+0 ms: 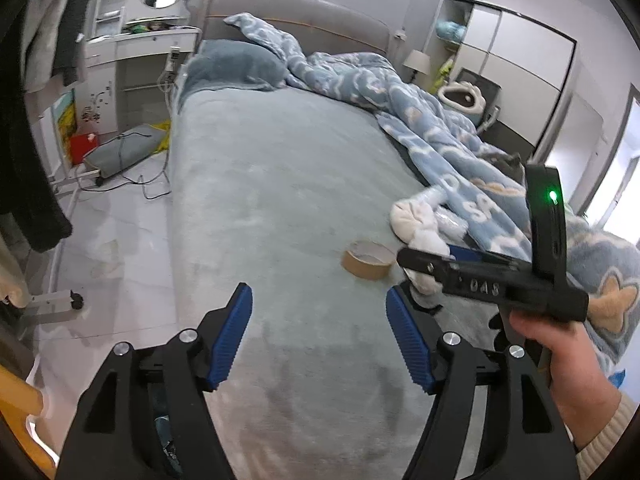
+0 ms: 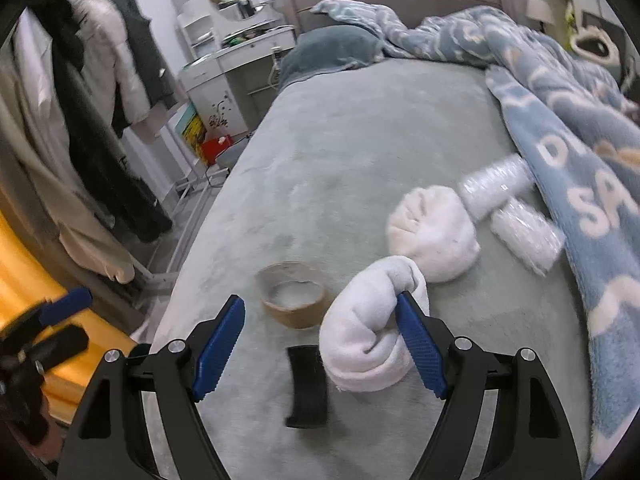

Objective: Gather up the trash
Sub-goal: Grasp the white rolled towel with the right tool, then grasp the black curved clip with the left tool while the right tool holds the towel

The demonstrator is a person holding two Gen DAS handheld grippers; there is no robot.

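Nearest, the right gripper (image 2: 320,344) stands spread and empty over the grey-green bed cover (image 2: 360,140), a flat black strap (image 2: 307,386) between its fingers. Its right pad is beside a rolled white towel (image 2: 368,332). At twelve o'clock lies a brown cardboard tape ring (image 2: 292,294); at two, crumpled clear plastic cups (image 2: 516,208). The left gripper (image 1: 319,336) is spread, empty.

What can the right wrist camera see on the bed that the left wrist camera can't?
Only the right wrist view shows a flat black strip lying on the bed, and coats hanging on a rack. Only the left wrist view shows the wardrobe, the bedside lamp and the hand holding the right gripper. Both show the brown tape roll, the rolled white cloths, the blue blanket, and open jaws holding nothing.
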